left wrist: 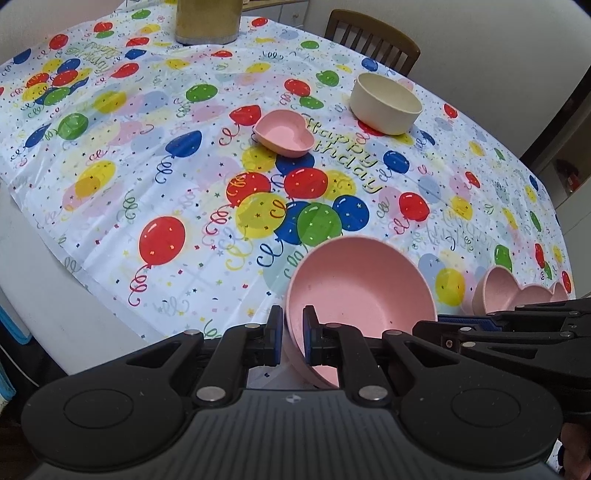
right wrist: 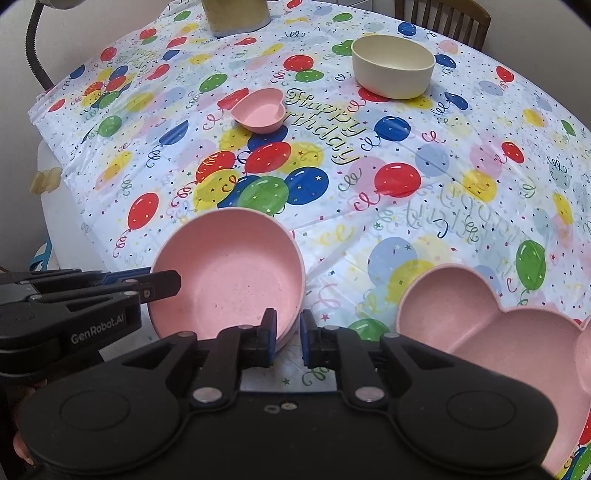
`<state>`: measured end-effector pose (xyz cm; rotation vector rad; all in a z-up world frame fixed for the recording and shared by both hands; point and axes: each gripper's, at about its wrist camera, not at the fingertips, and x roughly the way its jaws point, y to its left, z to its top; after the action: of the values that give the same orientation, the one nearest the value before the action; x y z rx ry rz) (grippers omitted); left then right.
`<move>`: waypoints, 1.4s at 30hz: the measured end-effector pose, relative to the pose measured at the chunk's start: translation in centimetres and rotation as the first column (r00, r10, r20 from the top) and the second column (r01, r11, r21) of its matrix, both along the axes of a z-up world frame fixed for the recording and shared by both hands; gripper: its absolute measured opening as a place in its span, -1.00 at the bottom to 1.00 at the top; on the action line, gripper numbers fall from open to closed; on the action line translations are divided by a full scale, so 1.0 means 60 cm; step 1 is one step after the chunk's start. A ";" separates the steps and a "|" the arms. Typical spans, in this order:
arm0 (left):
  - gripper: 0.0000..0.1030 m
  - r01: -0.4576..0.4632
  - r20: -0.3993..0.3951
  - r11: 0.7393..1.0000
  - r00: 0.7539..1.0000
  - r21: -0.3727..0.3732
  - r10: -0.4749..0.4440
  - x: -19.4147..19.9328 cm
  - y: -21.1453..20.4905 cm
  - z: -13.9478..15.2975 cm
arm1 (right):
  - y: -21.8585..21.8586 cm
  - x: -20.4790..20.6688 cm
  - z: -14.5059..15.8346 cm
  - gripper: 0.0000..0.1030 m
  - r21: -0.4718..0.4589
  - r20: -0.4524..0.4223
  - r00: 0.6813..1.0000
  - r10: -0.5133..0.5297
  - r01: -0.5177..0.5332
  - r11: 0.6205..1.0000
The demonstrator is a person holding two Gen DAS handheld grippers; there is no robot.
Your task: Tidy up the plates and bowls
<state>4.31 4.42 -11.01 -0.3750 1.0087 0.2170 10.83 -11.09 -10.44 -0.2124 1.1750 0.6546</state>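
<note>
A round pink bowl [left wrist: 362, 280] sits at the near edge of the table; it also shows in the right wrist view [right wrist: 229, 273]. My left gripper [left wrist: 293, 332] is shut on its near-left rim. My right gripper [right wrist: 288, 336] is shut on the same bowl's near-right rim. A pink heart-shaped divided plate [right wrist: 498, 332] lies to the right of it. A small pink heart bowl [left wrist: 284, 133] and a cream round bowl [left wrist: 386, 103] stand farther back on the table.
The table wears a balloon-print cloth [left wrist: 166, 166]. A gold cylindrical container [left wrist: 208, 20] stands at the far edge. A wooden chair [left wrist: 373, 40] is behind the table. A lamp's flexible neck [right wrist: 33, 44] rises at the far left.
</note>
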 end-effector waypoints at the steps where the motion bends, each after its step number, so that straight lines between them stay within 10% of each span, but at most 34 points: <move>1: -0.80 0.000 0.006 1.000 1.000 -0.002 0.000 0.000 0.000 0.002 | -0.001 0.000 0.001 -0.79 -0.003 0.003 1.000 0.000 0.000 1.000; 17: -0.78 0.040 0.088 0.999 0.995 0.037 -0.043 0.006 -0.022 0.063 | -0.037 0.002 0.055 -0.52 0.039 0.051 0.998 -0.045 0.043 0.998; 28: -0.51 0.112 0.153 0.992 0.981 0.066 -0.121 0.049 -0.041 0.109 | -0.059 0.020 0.119 0.31 0.072 0.192 0.980 -0.049 0.035 0.997; 33: 0.20 0.130 0.186 0.987 0.972 0.095 -0.146 0.080 -0.045 0.129 | -0.072 0.043 0.140 0.46 0.078 0.232 0.970 -0.070 0.053 0.996; 42: 0.43 0.165 0.211 0.977 0.959 0.133 -0.191 0.154 -0.043 0.146 | -0.092 0.098 0.162 0.85 0.096 0.283 0.949 -0.137 0.114 0.989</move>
<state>13.52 1.84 -2.23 -0.1970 0.7985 0.0670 16.74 -16.61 -0.70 -0.1586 0.8718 0.5360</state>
